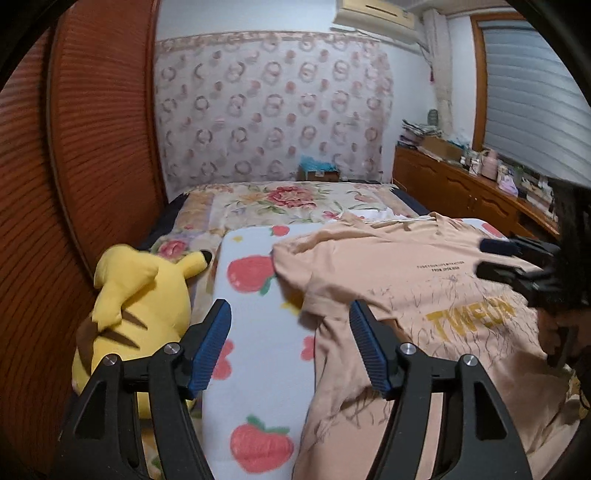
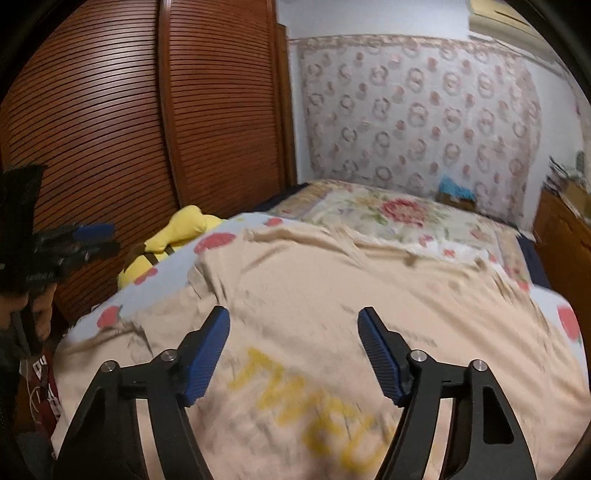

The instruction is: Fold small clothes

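One T-shirt [image 2: 332, 314], two gaping tools

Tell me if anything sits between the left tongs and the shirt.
Nothing visible does. The left tongs hang open at the shirt's left sleeve edge, with only the apple blanket beneath. The yellow plush lies off to the left, clear of the path.

Ahead of the gripper, a bed [image 1: 280, 206] under a floral bedspread meets a floral-curtained wall [image 1: 273, 107]; slatted wooden wardrobe doors [image 1: 103, 129] stand left; a cluttered wooden cabinet [image 1: 461, 184], shuttered window [image 1: 532, 92] and air conditioner [image 1: 373, 14] lie right.
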A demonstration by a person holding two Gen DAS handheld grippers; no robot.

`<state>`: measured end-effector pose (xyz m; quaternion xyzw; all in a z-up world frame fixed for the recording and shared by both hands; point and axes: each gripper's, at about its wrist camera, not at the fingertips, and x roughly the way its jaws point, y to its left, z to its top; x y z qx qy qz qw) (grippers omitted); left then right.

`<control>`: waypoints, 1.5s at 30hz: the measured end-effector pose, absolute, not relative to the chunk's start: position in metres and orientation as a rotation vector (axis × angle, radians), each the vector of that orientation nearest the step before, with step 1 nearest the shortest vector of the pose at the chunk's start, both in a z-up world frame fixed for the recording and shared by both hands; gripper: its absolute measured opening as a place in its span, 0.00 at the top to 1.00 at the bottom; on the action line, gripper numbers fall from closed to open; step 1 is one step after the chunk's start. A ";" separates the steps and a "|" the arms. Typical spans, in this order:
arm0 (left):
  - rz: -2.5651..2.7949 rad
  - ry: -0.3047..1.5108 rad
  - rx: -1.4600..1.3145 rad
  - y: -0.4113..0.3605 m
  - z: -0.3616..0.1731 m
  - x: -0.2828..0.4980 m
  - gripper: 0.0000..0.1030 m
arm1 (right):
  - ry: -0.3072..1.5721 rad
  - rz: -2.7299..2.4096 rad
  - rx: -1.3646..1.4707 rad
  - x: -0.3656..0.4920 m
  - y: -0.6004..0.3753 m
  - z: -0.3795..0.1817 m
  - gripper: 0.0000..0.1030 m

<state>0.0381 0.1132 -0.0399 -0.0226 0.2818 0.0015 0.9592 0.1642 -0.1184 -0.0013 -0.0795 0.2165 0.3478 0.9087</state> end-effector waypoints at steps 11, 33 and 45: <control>0.035 0.594 -0.105 0.128 -0.055 0.007 0.35 | 0.589 0.910 -0.253 0.217 -0.033 -0.021 0.59; 0.022 0.627 -0.093 0.118 -0.066 0.002 0.35 | 0.670 0.870 -0.332 0.267 0.031 -0.039 0.96; 0.005 0.628 -0.085 0.110 -0.064 0.005 0.35 | 0.599 0.752 -0.240 0.263 -0.008 -0.025 0.97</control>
